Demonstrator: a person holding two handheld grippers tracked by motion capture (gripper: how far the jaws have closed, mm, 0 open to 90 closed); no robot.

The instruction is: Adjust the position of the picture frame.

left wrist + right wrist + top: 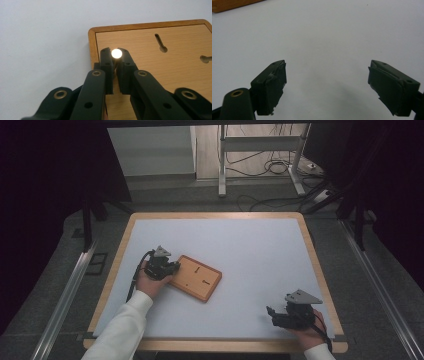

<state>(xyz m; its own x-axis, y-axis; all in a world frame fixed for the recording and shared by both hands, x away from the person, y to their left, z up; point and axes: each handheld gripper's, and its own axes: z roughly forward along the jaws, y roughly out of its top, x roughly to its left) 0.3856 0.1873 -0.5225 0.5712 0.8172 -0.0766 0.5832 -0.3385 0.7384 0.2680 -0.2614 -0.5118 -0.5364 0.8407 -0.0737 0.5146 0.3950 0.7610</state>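
Standing up from the wooden board (160, 62) near its corner, a round-headed peg (116, 53) is clamped between the jaws of the left gripper (115, 55), probably so it can be drawn or slid along. The board lies left of centre on the table (250, 245). The right gripper (327, 82) waits well apart near the front edge, jaws wide around nothing, likely kept clear.

1. The high view looks forward and down from above the person's side, taking in the whole desk (150, 227) and the floor beyond it.
2. The left gripper view sits very near the wooden board (150, 60), looking along its own fingers (106, 65) onto the board's corner.
3. The right gripper view looks low across bare desk surface, with the board's edge (229, 5) at its top left.
4. All three views share the board.
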